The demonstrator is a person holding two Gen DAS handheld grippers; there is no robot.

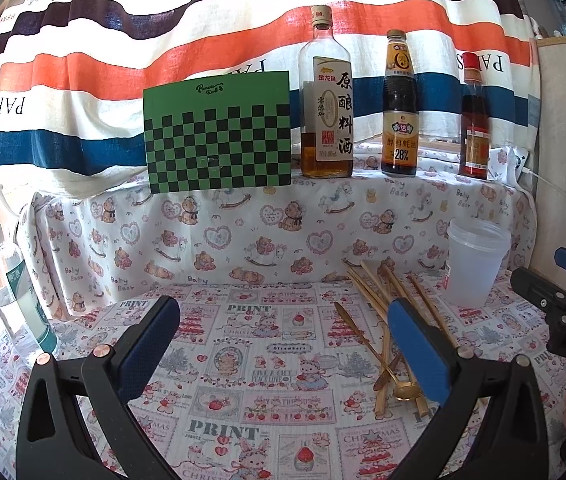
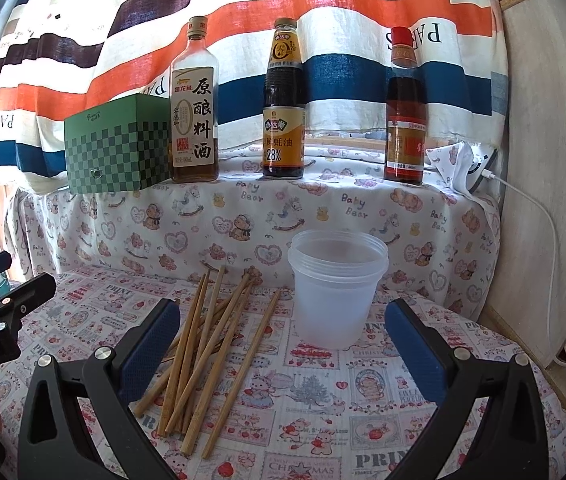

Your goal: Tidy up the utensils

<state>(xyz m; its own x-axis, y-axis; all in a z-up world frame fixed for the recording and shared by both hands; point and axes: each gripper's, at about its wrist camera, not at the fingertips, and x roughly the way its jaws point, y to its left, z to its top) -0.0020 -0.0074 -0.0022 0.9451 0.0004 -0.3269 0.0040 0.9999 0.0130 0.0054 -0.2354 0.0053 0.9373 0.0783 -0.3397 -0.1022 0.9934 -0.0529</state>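
A striped curtain (image 1: 211, 40) in white, orange, blue and dark brown hangs across the back, daylight glowing through it. Below it runs a raised ledge (image 2: 323, 200) draped in a bear-print cloth, and the worktop (image 1: 267, 380) in front carries a pink patchwork-print cloth. A pale wooden panel (image 2: 547, 184) stands at the right, with a white cable (image 2: 539, 208) trailing beside it.

Domestic kitchen corner: condiment bottles (image 2: 283, 100) stand on a ledge behind the patterned tablecloth (image 2: 323, 392), backed by a striped curtain (image 2: 323, 8); chopsticks (image 2: 203, 352) lie on the tablecloth.
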